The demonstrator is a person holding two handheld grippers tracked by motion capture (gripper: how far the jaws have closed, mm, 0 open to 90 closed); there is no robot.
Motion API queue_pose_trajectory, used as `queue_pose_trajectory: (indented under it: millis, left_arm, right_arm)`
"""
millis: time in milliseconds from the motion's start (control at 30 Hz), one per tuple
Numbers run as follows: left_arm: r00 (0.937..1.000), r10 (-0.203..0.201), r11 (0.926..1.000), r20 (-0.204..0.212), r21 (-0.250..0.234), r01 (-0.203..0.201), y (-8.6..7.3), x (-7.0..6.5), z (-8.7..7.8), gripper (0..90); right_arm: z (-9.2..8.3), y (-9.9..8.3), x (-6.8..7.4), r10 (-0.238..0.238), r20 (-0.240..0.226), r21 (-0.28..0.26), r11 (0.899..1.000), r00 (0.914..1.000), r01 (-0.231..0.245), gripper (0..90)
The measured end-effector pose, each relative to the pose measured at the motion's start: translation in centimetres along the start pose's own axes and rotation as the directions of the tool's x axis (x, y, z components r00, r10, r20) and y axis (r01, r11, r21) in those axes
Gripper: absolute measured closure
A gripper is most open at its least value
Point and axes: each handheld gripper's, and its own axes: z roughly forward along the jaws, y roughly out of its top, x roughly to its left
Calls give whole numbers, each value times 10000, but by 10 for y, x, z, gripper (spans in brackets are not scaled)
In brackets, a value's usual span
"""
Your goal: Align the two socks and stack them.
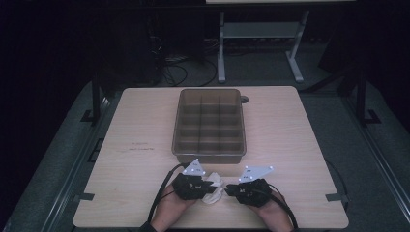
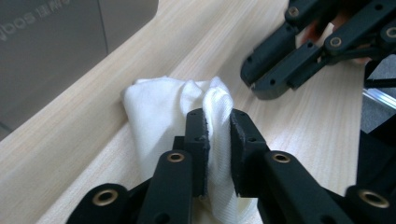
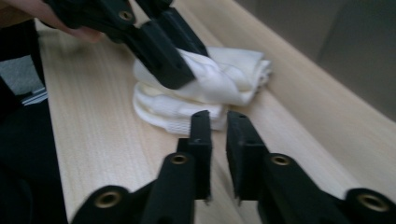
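Left tongs [image 2: 218,140] are pinching a soft, limp white cloth [image 2: 163,107] at its raised fold — right tongs [image 3: 218,140] are hanging empty, slightly parted.

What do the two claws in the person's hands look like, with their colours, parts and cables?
Both are black. The left claw and the right claw each carry a pale grey three-cornered plate with small dark markings on top. A black cable trails from each toward the table's near edge. Up close, the flat black jaws join linked bars with brass-coloured rivets.

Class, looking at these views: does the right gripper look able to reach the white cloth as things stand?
Probably yes. The right gripper points at the white cloth with bare table between; the left gripper pinches another fold.
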Motion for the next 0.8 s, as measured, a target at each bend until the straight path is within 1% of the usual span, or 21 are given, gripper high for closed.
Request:
queue_pose_trajectory:
  millis: [33,100,233,333,367,400,467,533,567,600,633,700,733,800]
  left_arm:
    - [10000,14,10000,-19,-57,-14,1,0,-2,729]
    - [10000,28,9998,15,-202,-28,3,1,-8,694]
    - [9999,-25,9984,121,-561,32,5,1,-18,623]
    - [9999,1,9971,113,-761,8,6,2,-24,615]
    - [10000,32,9967,91,-807,-24,6,3,-26,617]
    - [10000,29,9962,81,-876,-22,6,3,-28,641]
    - [9999,12,9959,112,-902,-2,6,6,-31,700]
    - [9998,-23,9966,215,-825,41,5,10,-32,794]
    - [9997,-40,9967,253,-805,60,5,10,-32,846]
    - [9997,-35,9972,261,-744,54,5,11,-32,882]
    - [9997,-67,9972,237,-742,84,5,12,-32,900]
    - [9997,-104,9974,236,-704,120,5,13,-31,900]
    - [9996,-153,9973,237,-708,169,5,13,-30,900]
    - [9996,-159,9979,248,-624,174,5,12,-26,900]
  right_arm:
    - [-3,-1,-2,-12,72,-59,10000,10000,13,734]
    - [-7,-3,-6,112,224,-182,9998,9997,-107,660]
    - [-15,-9,-15,229,690,-251,9995,9974,-212,515]
    - [-22,-14,-23,412,1063,-210,9990,9935,-392,445]
    - [-24,-16,-25,476,1209,-269,9986,9915,-446,414]
    - [-26,-18,-28,457,1330,-285,9987,9901,-423,391]
    - [-32,-23,-34,576,1598,-360,9980,9855,-525,347]
    - [-37,-28,-41,769,1744,-444,9965,9817,-702,294]
    - [-41,-31,-45,866,1935,-479,9957,9773,-788,275]
    - [-43,-34,-48,1017,1988,-470,9944,9747,-942,267]
    - [-46,-37,-52,1102,2064,-442,9937,9722,-1033,249]
    - [-52,-44,-59,1318,2375,-431,9912,9624,-1251,216]
    - [-55,-47,-63,1474,2577,-414,9891,9549,-1415,202]
    - [-60,-53,-69,1654,2969,-460,9862,9405,-1590,175]
